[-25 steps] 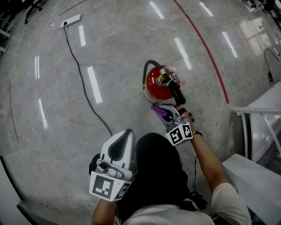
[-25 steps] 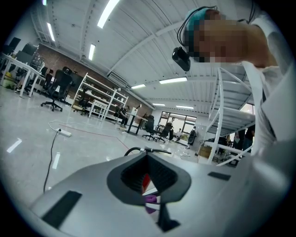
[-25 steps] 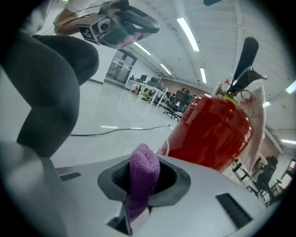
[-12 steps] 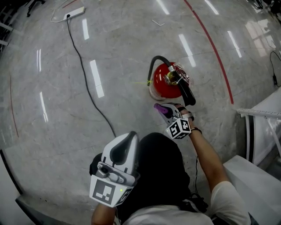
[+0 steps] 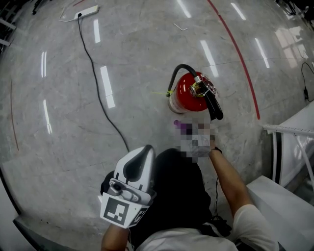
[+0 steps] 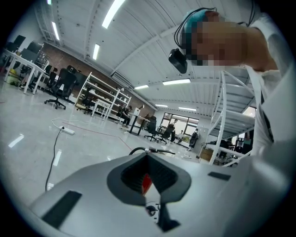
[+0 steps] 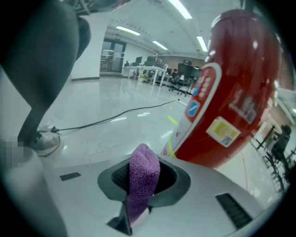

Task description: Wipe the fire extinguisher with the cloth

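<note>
The red fire extinguisher (image 5: pixel 189 95) stands upright on the floor, with a black hose and handle on top. In the right gripper view its labelled red body (image 7: pixel 231 92) fills the right side, close ahead. My right gripper (image 5: pixel 184 128) sits just at its near side, shut on a purple cloth (image 5: pixel 180 125) whose fold sticks up between the jaws (image 7: pixel 143 183). My left gripper (image 5: pixel 141 153) hangs back by my body with its jaws together and nothing in them. A red sliver of the extinguisher (image 6: pixel 146 183) shows in its view.
A black cable (image 5: pixel 98 88) runs across the polished floor from a white power strip (image 5: pixel 88 11) at the far left. A red floor line (image 5: pixel 240 54) curves past the extinguisher. White metal framing (image 5: pixel 289 128) and a white surface (image 5: pixel 279 196) stand at the right.
The head view has shifted, so the extinguisher sits lower and further right. My right gripper with the cloth has slid slightly left along its near side. The left gripper has hardly moved.
</note>
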A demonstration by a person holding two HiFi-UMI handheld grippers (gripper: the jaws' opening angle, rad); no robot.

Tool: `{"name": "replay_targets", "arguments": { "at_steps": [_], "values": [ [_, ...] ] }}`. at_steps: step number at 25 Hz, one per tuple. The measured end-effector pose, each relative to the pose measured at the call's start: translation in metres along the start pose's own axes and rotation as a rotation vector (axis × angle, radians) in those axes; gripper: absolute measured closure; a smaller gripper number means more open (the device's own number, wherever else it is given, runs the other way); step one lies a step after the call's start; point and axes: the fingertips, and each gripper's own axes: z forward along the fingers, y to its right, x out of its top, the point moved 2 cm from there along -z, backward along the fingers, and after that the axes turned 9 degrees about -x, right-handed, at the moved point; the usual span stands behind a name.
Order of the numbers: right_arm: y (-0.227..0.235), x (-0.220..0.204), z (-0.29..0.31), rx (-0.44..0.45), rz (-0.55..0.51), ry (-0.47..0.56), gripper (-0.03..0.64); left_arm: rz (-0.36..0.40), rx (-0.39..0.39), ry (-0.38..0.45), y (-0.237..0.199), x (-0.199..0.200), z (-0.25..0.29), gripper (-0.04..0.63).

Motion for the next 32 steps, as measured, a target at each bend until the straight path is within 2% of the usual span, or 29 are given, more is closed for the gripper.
{"name": "replay_targets", "arguments": {
  "at_steps": [3, 6, 12, 16, 19, 26, 32],
  "values": [
    [0.026, 0.024, -0.027, -0.108, 0.073, 0.046, 0.549, -0.002, 0.002, 0.017, -0.003, 0.007, -0.004, 0.592],
    [0.035, 0.048, -0.041, -0.170, 0.001, 0.110, 0.549, 0.005, 0.002, 0.040, -0.006, 0.014, -0.008, 0.592],
    [0.016, 0.056, -0.010, -0.132, -0.074, 0.150, 0.549, -0.010, 0.004, 0.050, -0.008, 0.013, -0.020, 0.592],
    [0.011, 0.065, 0.013, -0.124, -0.053, 0.158, 0.549, -0.020, 0.017, 0.065, -0.010, 0.014, -0.028, 0.592],
    [0.014, 0.070, 0.020, -0.151, -0.038, 0.150, 0.549, -0.021, 0.021, 0.072, -0.010, 0.015, -0.033, 0.592],
    [0.021, 0.082, 0.022, -0.211, -0.082, 0.147, 0.549, -0.018, 0.023, 0.086, -0.011, 0.019, -0.036, 0.592],
    [0.032, 0.091, 0.004, -0.247, -0.064, 0.168, 0.549, -0.029, 0.020, 0.075, -0.010, 0.017, -0.033, 0.592]
  ]
}}
